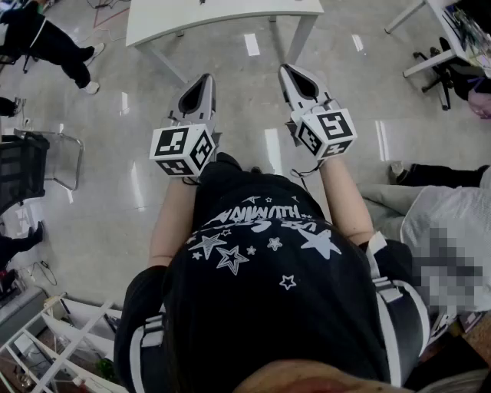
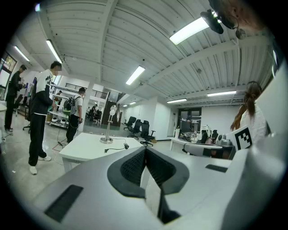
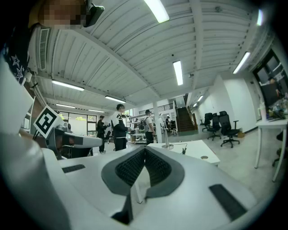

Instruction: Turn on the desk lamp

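**Head view.** The wearer holds both tools level over a glossy floor, short of the white table [image 1: 222,15]. The left gripper [image 1: 204,79] and the right gripper [image 1: 291,71] both point toward the white table, and each carries a marker cube at its rear. The lamp cannot be made out on the white table here. A person in black [image 1: 54,42] walks to the left of the white table.

**Left gripper view.** The left gripper [image 2: 145,151] has its jaws pressed together with nothing between the ribbed pads. The desk lamp [image 2: 108,130] stands upright on the white table [image 2: 83,150], well beyond the tips. Its round base sits near the far edge, and a cable [image 2: 118,148] lies on the tabletop just beside it. Whether it is lit cannot be told. Two people [image 2: 42,112] stand left of the white table, and office chairs [image 2: 139,128] stand behind it.

**Right gripper view.** The right gripper [image 3: 145,151] is likewise clenched and empty. The desk lamp [image 3: 166,134] rises from the white table [image 3: 198,155], which lies ahead of the tips. Standing people [image 3: 118,128] are seen left of the white table.
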The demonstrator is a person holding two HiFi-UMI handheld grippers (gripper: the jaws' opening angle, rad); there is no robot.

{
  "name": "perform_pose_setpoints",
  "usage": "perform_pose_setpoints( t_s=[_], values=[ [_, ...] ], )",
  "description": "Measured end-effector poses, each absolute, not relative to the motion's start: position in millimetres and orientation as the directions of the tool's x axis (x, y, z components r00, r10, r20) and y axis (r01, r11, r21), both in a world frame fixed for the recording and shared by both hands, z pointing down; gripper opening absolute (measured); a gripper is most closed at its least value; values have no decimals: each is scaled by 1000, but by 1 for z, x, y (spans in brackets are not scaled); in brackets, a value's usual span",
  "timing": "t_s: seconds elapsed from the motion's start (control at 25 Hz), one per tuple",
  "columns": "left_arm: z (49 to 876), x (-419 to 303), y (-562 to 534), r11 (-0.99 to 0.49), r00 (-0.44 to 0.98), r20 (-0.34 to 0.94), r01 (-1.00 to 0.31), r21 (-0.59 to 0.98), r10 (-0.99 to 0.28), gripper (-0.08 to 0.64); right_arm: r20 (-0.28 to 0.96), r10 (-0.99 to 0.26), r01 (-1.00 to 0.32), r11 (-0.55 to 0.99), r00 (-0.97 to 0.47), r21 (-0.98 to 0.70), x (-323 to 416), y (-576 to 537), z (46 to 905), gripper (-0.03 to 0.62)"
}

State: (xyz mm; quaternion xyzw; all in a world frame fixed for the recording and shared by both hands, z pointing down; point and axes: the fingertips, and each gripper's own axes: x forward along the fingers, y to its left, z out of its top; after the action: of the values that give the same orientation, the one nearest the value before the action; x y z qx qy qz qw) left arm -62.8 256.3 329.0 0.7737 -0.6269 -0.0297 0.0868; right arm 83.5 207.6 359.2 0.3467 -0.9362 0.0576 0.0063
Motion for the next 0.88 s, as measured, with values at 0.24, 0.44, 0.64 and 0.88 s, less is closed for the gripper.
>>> perform_pose_setpoints(
  t_s=[0.24, 0.44, 0.64, 0.88],
  values=[
    [339, -70, 238, -172, 185, 59, -969, 177, -981, 11, 70, -669, -673, 732, -740, -109, 90, 191, 370, 6],
    [350, -66, 206, -207, 225, 76, -959, 194, -971, 11, 99, -697, -704, 703, -710, -98, 99, 167, 378, 6],
    [351, -62, 156, -240, 259, 66, -947, 212, -964, 11, 113, -728, -737, 670, -676, -89, 112, 124, 378, 6],
    [349, -78, 98, -259, 279, 67, -941, 220, -958, 11, 121, -746, -756, 647, -655, -99, 99, 66, 377, 6]
  ],
)
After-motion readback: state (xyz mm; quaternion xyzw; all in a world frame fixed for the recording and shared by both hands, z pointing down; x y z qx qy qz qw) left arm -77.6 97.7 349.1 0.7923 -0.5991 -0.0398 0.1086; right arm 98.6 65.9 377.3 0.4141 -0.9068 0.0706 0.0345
